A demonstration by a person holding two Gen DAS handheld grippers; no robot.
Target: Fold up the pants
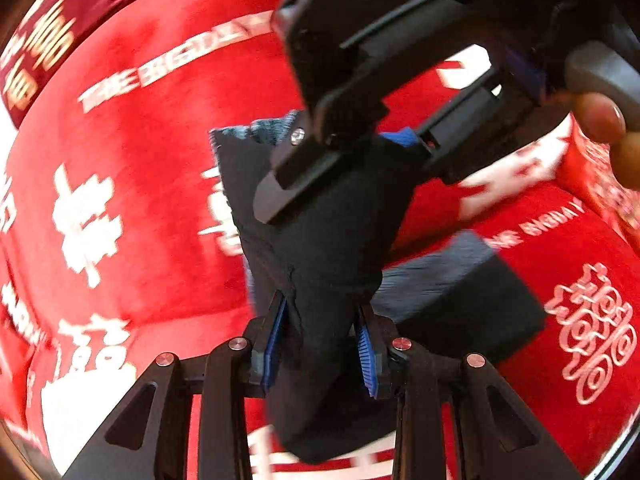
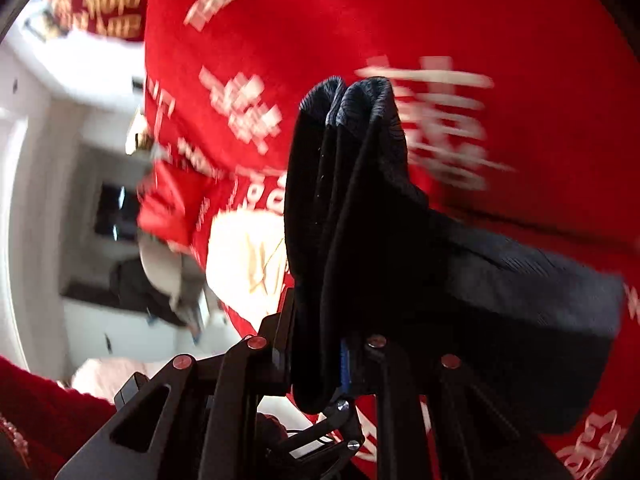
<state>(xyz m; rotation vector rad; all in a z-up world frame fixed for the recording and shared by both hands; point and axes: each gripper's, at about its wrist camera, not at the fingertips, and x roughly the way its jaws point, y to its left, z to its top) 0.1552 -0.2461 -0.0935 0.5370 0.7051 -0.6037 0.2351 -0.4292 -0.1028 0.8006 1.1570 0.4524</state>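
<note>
The black pants (image 1: 332, 232) hang bunched in the air above a red bedspread (image 1: 140, 160). My left gripper (image 1: 320, 340) is shut on a thick fold of them, its blue pads (image 1: 368, 356) pressing both sides. My right gripper (image 1: 360, 160) reaches in from above and clamps the far end of the same bundle. In the right wrist view the pants (image 2: 360, 200) stand up in several stacked layers with the ribbed waistband on top. My right gripper (image 2: 320, 352) is shut on them, and one end droops to the right. Both views are blurred by motion.
The bedspread (image 2: 320, 40) with white lettering fills most of both views. A dark red pillow (image 1: 40, 40) with gold print lies at the far left. A person's fingers (image 1: 600, 116) hold the right gripper's handle. White furniture (image 2: 40, 200) stands beyond the bed's left edge.
</note>
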